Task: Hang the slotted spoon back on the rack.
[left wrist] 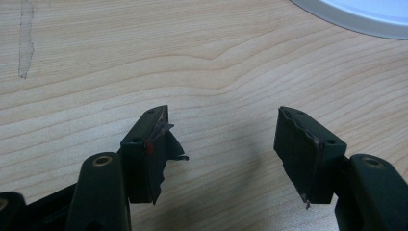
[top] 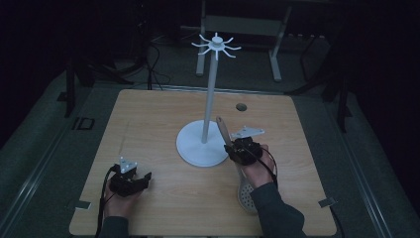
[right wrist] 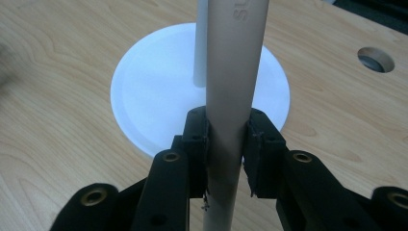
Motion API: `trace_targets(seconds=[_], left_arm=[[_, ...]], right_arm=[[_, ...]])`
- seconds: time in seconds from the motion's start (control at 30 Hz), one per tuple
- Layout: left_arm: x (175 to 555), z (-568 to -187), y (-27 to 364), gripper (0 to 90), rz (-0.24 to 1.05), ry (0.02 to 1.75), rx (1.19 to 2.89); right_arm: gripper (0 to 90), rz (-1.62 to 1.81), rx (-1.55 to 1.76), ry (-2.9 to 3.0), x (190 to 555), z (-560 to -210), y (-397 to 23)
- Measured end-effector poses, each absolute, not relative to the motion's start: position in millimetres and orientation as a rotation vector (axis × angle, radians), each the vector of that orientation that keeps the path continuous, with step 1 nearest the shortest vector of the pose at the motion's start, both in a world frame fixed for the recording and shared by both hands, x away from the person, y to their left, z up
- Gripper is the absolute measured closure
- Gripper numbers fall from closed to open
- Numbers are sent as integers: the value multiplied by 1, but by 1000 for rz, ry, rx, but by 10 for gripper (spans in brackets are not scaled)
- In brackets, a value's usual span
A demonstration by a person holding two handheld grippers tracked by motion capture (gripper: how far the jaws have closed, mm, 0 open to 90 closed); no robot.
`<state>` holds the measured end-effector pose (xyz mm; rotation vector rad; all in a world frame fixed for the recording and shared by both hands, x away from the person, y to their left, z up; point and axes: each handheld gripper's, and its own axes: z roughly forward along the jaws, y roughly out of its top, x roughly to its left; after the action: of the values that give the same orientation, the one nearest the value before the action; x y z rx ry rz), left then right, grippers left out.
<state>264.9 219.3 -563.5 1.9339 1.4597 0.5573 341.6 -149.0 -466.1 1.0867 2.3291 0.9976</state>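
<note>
One slotted spoon [top: 236,163], near the tabletop's [top: 163,114] front right corner beside the white stand [top: 204,144]; our right gripper [right wrist: 230,144] clamps its handle, palm up. Our left gripper [left wrist: 223,144] rests near the front left corner, jaws wide, empty. Risk, we judge: the long handle pivots, clipping the stand.

The left gripper [top: 130,179] is resting low, well left of the stand's base [top: 190,148], its jaws gaping with nothing between them. The right gripper [top: 236,148] is hovering just right of that base, jaws clamping a spoon handle [right wrist: 231,96].
</note>
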Motion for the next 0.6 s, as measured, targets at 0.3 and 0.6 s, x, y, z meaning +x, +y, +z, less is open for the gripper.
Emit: trace_targets(seconds=[0.3,0.6], left_arm=[[265,-563,219,379,559,1459,1935],[265,-563,219,379,559,1458,1938]], right_arm=[[728,1025,1081,2299,343,-456,-152],[728,1042,1083,2278,343,-451,-154]])
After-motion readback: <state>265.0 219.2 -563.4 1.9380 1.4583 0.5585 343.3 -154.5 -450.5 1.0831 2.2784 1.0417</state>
